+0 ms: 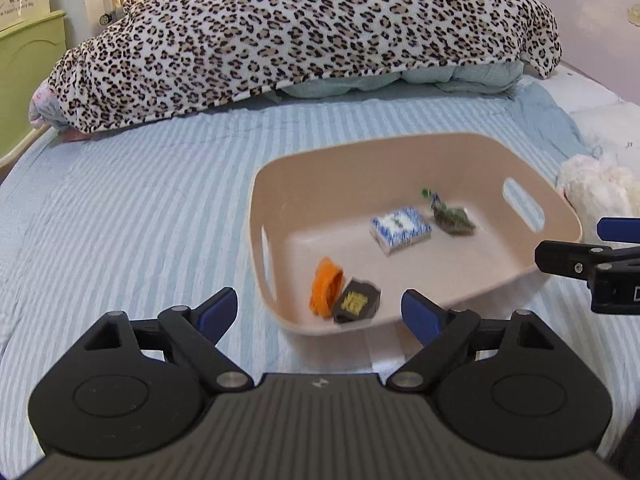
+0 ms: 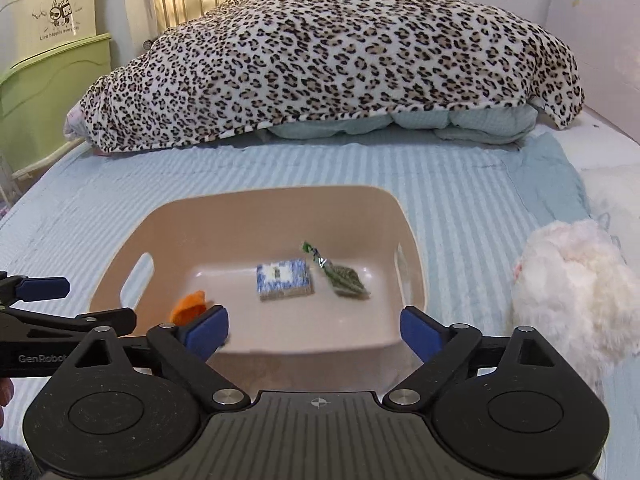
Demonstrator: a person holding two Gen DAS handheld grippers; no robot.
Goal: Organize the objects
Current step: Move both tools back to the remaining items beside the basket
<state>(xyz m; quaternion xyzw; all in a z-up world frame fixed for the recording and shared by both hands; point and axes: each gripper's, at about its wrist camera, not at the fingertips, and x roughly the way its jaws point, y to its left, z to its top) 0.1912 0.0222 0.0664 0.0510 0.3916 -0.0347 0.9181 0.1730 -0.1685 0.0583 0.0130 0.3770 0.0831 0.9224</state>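
A beige plastic basket (image 1: pixel 404 148) with handle slots sits on the striped bed; it also shows in the right wrist view (image 2: pixel 280 196). Inside lie a blue-and-white packet (image 1: pixel 401 230) (image 2: pixel 285 279), a green wrapped sachet (image 1: pixel 452 216) (image 2: pixel 344 276), an orange item (image 1: pixel 326 286) (image 2: pixel 188 306) and a small black box with yellow contents (image 1: pixel 356 302). My left gripper (image 1: pixel 320 312) is open and empty just in front of the basket's near rim. My right gripper (image 2: pixel 314 330) is open and empty at the near rim, to the right of the left one.
A leopard-print blanket (image 1: pixel 304 32) is heaped over bedding at the far side of the bed. A white fluffy toy (image 2: pixel 576 284) lies right of the basket. Green drawers (image 2: pixel 52 96) stand left of the bed. A wall runs along the right.
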